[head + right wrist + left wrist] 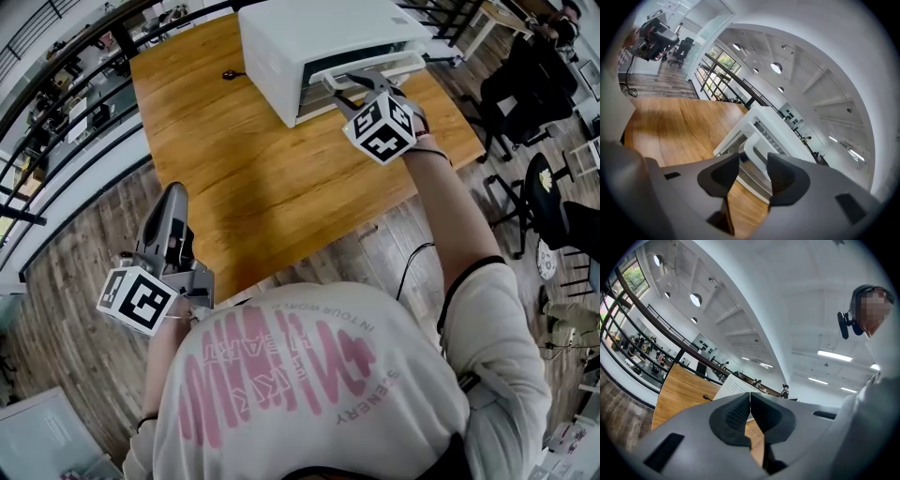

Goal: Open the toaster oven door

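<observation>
So the toaster oven (pixel 319 37) sits at the far end of the wooden table (pixel 244 169), front facing the person. The right tool (pixel 361 92) is right up at the door's handle (pixel 370 67). Its jaws are parted with the white bar sitting at the gap, not pinched as far as I can see, which makes sense since you'd want to straddle the bar before pulling. The door might be tipped out a bit at the top, but I honestly can't tell. The left tool (pixel 173 194) hangs low beside the table edge, pointed up, jaws closed on nothing. It's probably parked out of the way because this looks like a one-hand job.
</observation>
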